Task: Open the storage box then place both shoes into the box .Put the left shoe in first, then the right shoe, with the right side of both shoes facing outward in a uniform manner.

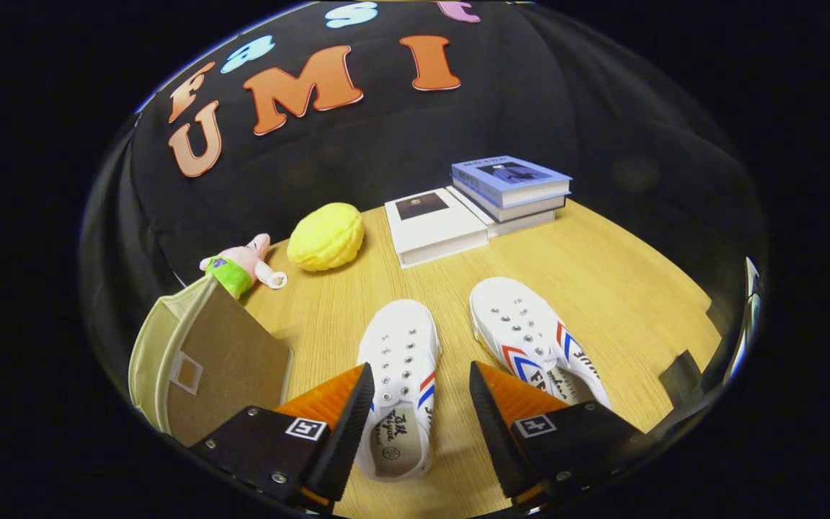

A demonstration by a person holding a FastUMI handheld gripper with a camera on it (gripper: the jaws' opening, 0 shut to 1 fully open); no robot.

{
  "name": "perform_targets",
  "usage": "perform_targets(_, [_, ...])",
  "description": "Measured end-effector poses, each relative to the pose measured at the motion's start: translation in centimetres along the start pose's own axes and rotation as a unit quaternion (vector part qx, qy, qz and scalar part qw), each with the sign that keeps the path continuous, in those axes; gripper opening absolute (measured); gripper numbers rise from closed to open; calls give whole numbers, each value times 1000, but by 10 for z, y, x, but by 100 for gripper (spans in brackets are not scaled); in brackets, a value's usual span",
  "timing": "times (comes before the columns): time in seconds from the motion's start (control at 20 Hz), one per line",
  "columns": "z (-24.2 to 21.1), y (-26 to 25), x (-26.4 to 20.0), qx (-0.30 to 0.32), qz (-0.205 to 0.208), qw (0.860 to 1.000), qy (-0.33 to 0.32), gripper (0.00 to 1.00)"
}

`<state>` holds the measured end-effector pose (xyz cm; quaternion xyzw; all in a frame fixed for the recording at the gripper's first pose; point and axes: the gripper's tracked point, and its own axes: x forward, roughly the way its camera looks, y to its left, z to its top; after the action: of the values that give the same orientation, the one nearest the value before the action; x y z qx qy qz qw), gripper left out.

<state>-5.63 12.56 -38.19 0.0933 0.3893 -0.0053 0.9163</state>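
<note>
Two white shoes lie side by side on the wooden table, neither yet boxed. The fabric storage box sits beside the left finger, its flap apparently shut, so opening it seems the first step. The left shoe lies between the fingers; the right shoe passes under the right finger. The gripper hovers spread wide, grasping nothing.

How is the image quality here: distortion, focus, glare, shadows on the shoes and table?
Gripper view: strong fisheye bending, the light wooden table edge curves; focus sharp on the two white canvas shoes and the stacked blue and white books; lighting even, only soft shadows under the yellow round plush; no glare; the open claw straddles the nearer shoe's heel; the beige fabric storage box sits beside it, slightly stretched.
</note>
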Motion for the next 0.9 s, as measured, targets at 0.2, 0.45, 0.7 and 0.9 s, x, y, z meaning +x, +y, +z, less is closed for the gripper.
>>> perform_targets(0.2, [-24,-5,13,2,-2,1000,17,61])
perform_targets(0.45, [-49,1,21,4,0,999,43,36])
perform_targets(0.7, [-45,6,19,36,1,999,29,15])
perform_targets(0.9, [-30,13,7,35,-13,999,21,0])
